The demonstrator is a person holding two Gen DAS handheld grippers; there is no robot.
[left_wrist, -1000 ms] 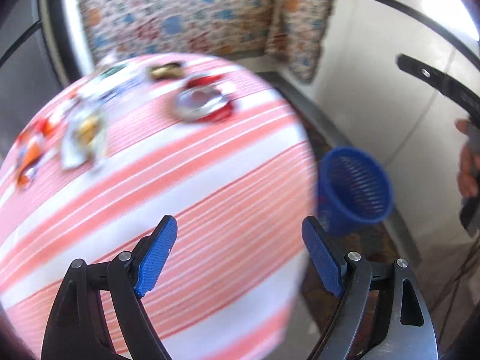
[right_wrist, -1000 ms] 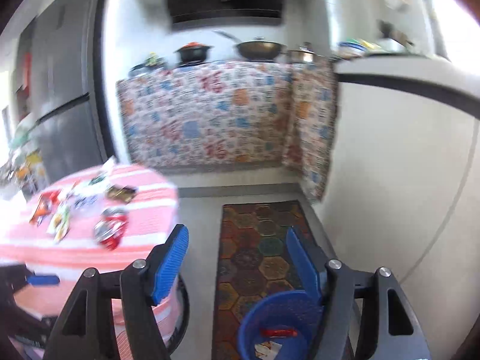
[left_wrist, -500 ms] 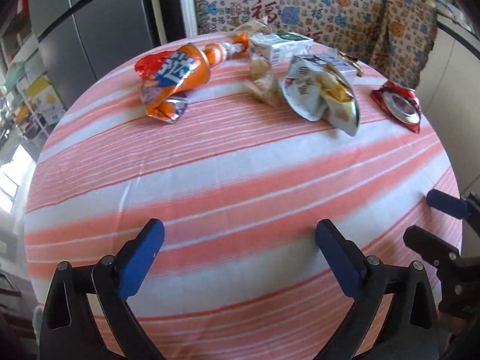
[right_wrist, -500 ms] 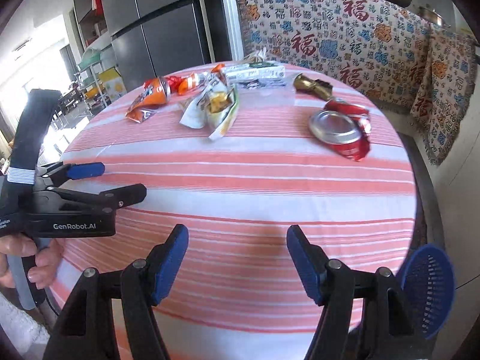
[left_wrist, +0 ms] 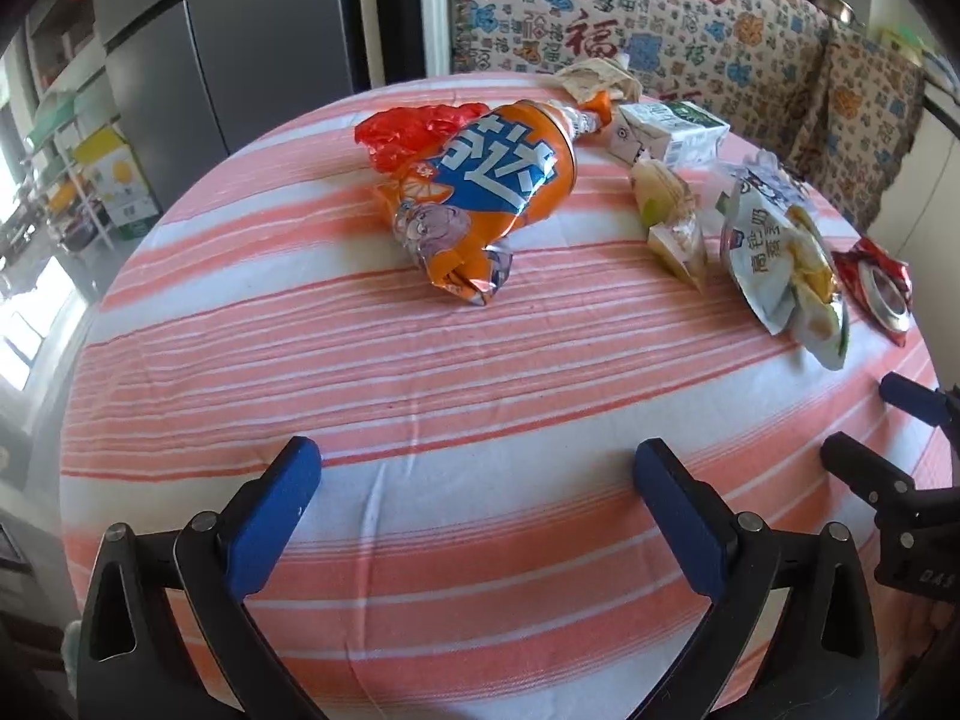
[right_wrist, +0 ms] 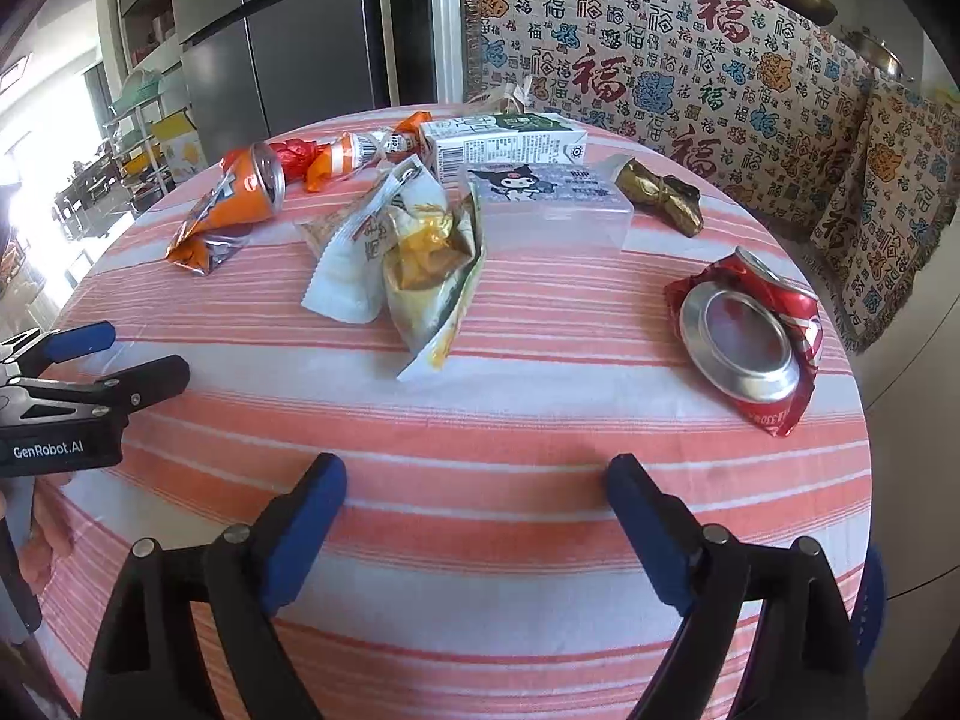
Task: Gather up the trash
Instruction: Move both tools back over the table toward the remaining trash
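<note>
Nearest in the left wrist view, the left gripper (left_wrist: 477,471) has its jaws wide apart and holds nothing; it is above the near part of the round counter (left_wrist: 420,372), which is covered with a cloth of orange and white stripes. The right gripper (right_wrist: 477,483) also has its jaws spread wide with nothing between them, above the near edge of the same counter.

All the trash lies farther away on the cloth, apart from both grippers. In the right wrist view, a crushed red can (right_wrist: 747,339) lies on the right side, ahead of the right gripper. In the middle lie the open snack bags (right_wrist: 414,252), touching each other. Behind them is a clear plastic box (right_wrist: 552,207) with a cartoon picture, and just behind it a white and green carton (right_wrist: 504,141). To the right of the box lies a crumpled gold wrapper (right_wrist: 663,195). On the left side lies a crushed orange can (left_wrist: 492,192), and behind it a red wrapper (left_wrist: 414,129) and an orange wrapper (right_wrist: 360,153).

Beyond the counter hangs a patterned cloth (right_wrist: 690,54), and to the left stands a grey refrigerator (right_wrist: 288,36).
</note>
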